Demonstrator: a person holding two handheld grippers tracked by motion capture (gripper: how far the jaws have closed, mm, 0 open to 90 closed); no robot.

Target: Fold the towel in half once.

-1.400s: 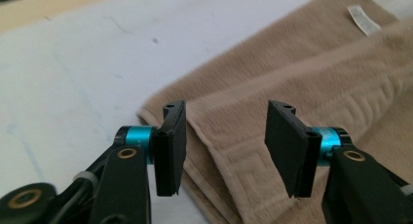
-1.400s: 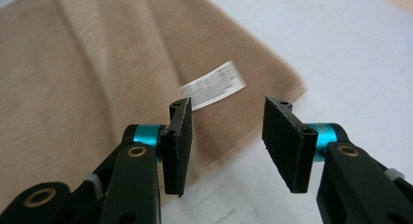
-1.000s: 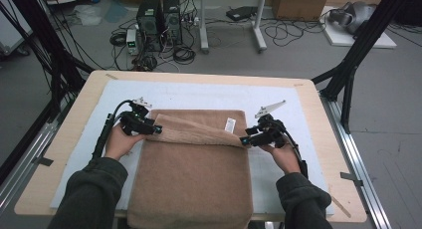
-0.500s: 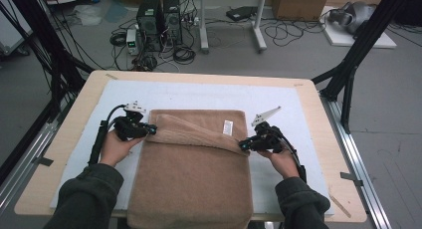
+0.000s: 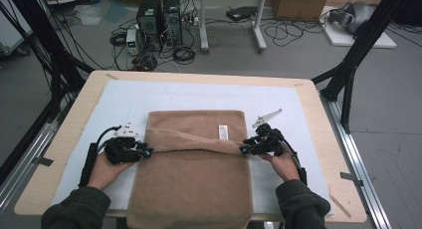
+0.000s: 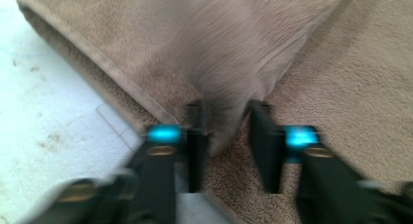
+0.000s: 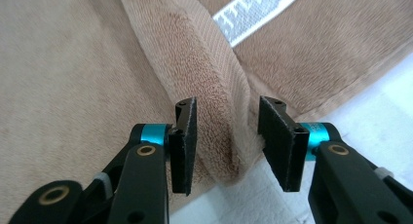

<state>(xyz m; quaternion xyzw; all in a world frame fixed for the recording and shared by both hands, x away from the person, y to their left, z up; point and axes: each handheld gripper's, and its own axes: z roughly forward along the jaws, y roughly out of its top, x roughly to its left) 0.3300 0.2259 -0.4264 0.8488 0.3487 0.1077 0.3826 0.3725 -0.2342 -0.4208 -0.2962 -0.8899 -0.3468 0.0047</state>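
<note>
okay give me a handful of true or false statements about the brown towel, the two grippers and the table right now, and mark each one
1. The brown towel hangs over the table's near edge. True.
2. A white label shows on the towel. True.
3. The right gripper is clamped tight on the label. False: its jaws have just been opening, with a gap to the towel's folded edge between them; the label lies farther off.
4. The left gripper is at the table's far edge. False: it is at the towel's left edge.
5. The towel lies on a white mat. True.
</note>
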